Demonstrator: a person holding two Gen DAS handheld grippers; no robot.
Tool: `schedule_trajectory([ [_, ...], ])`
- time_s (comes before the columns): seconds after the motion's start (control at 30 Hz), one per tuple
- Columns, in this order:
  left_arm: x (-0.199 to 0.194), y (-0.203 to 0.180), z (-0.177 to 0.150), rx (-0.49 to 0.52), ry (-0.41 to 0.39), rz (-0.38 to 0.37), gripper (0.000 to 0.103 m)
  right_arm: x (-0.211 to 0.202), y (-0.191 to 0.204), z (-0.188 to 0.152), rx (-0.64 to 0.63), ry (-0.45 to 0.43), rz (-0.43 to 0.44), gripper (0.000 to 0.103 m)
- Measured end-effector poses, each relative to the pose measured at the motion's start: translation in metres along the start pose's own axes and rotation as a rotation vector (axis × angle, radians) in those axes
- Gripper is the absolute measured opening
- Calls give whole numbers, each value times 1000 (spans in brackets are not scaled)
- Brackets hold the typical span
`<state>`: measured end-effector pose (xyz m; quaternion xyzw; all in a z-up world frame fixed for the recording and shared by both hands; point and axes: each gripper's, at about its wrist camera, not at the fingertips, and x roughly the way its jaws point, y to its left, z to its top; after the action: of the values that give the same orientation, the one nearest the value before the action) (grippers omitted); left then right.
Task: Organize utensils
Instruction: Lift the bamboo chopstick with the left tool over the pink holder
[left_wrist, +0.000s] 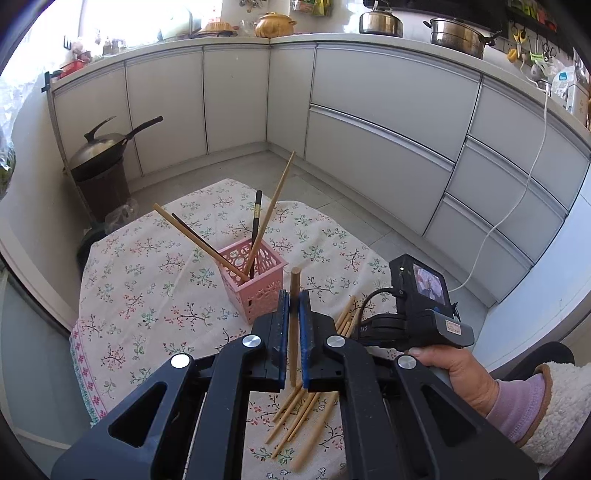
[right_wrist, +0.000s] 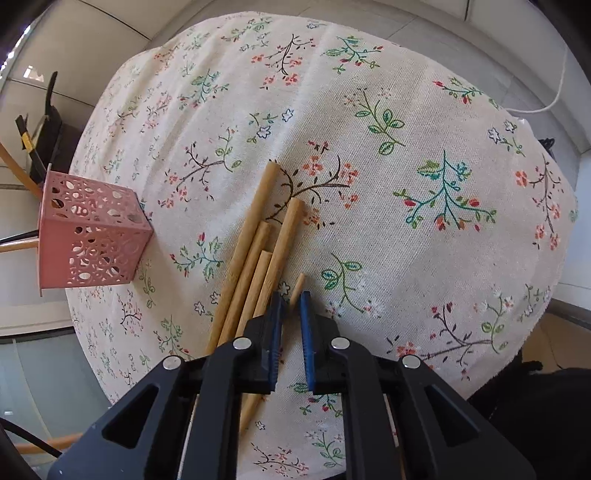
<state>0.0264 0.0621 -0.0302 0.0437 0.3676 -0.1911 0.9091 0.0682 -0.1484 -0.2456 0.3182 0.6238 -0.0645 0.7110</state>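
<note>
— Left tongs (left_wrist: 294, 299) clamp one chopstick (left_wrist: 294, 325) upright, presumably for dropping into the pink basket (left_wrist: 255, 284) nearby.
— Right tongs (right_wrist: 291, 302)?
— Slightly parted, empty, over loose chopsticks (right_wrist: 251, 254) lying on the surface (right_wrist: 424, 129).

We hold our left gripper (left_wrist: 294, 299) raised above the tablecloth, tilted forward and down, its blue pads (left_wrist: 283, 325) closed flat against a single wooden chopstick (left_wrist: 294, 295) that stands nearly upright between them, its end rising above the fingertips. Our right hand (left_wrist: 458, 373) shows in the left wrist view, wrapped round the handle of the right gripper (right_wrist: 294, 302), wrist in a pink cuff and fleecy sleeve, near the table's right edge. That gripper sits low over the tablecloth, jaws narrowly parted; whether they touch the thin chopstick tip between them we cannot tell.
</note>
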Motion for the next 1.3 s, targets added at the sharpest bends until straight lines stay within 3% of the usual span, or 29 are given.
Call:
schedule_trajectory([
  [0.1, -4, 1, 2, -11, -19, 8, 5, -15, -14, 0, -8, -30, 26, 5],
  [0.27, -11, 4, 5, -48, -54, 9, 5, -66, -15, -11, -111, -161, 77, 5],
  [0.7, -32, 22, 11, -187, -182, 68, 5, -199, -13, -31, -229, -413, 328, 5],
  [0.9, -51, 19, 34, -206, -300, 94, 5, -240, -6, -20, -230, -490, 402, 5],
  [1.3, -67, 42, 88, -316, -451, 164, 5, -283, 14, 4, -248, -564, 467, 5],
])
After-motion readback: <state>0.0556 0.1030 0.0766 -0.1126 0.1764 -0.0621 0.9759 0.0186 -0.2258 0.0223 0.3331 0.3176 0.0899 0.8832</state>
